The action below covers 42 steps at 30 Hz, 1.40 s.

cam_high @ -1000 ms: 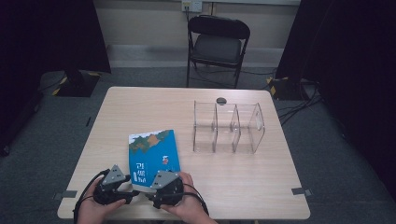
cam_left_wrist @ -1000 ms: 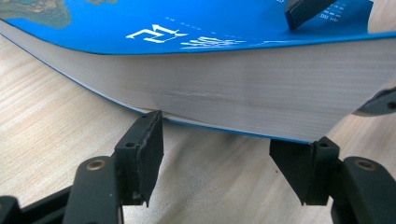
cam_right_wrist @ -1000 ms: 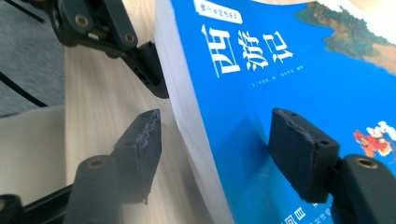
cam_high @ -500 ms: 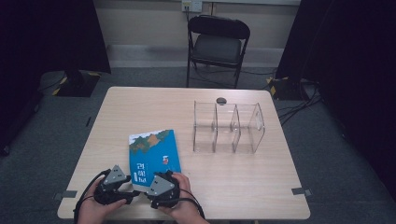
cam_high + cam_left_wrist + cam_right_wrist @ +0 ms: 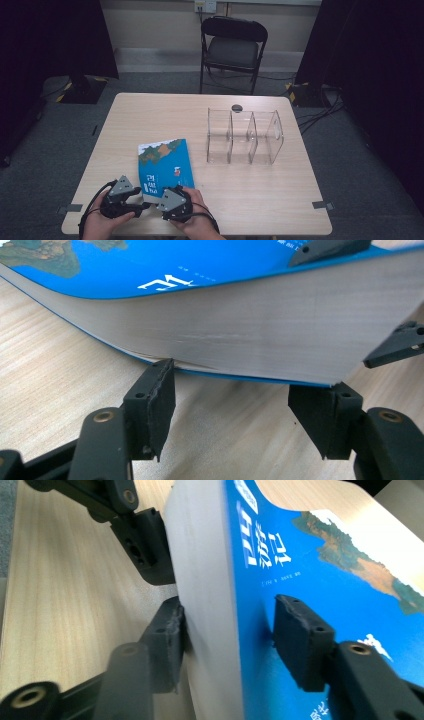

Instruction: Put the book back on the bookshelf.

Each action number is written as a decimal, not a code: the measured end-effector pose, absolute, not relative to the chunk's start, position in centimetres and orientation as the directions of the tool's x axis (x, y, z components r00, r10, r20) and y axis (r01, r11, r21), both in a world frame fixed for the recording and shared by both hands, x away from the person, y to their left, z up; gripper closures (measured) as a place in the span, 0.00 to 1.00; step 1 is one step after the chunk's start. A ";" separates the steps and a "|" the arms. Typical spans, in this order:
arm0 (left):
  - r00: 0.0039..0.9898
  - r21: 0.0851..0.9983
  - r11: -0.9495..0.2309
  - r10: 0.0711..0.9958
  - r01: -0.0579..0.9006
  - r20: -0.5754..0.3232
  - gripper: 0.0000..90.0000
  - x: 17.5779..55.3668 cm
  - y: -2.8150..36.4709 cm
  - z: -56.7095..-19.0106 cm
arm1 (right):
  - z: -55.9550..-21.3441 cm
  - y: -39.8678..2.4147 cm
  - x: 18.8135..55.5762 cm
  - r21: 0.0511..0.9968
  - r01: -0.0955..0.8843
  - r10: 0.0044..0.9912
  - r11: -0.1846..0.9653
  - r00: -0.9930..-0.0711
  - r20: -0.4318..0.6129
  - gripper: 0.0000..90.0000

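The book [image 5: 280,570] has a glossy cover and matt paper edges; the table [image 5: 150,120] looks like smooth pale wood.

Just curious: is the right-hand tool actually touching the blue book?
Touching. In the right gripper view the right tool has just closed, one pad on the blue book cover, the other under its pages.

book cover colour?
Bright blue book cover with a green-brown map patch and white lettering; clearest in the high view.
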State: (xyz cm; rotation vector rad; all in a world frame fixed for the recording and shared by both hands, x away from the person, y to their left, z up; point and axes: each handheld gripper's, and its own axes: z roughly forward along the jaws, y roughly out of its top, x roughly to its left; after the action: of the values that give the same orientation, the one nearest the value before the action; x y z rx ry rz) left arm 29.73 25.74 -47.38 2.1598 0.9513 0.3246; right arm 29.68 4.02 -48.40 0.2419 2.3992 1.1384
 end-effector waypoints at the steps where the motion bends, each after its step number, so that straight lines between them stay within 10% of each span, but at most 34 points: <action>1: 0.695 0.719 -0.453 0.717 0.526 -0.057 0.40 29.7 25.8 -47.3 | -48.3 4.0 29.6 0.768 -0.045 0.351 0.638 -0.871 -0.342 0.57; 42: 0.732 0.745 -0.466 0.680 0.478 -0.044 0.19 30.5 27.1 -47.3 | -44.7 1.6 30.2 0.760 0.018 0.307 0.650 -0.921 -0.240 0.64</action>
State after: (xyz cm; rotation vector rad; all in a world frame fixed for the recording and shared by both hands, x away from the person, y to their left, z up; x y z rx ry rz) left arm 30.49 27.05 -47.30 2.1534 0.8710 0.3325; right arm 30.24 1.61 -44.70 0.2583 2.5225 1.1562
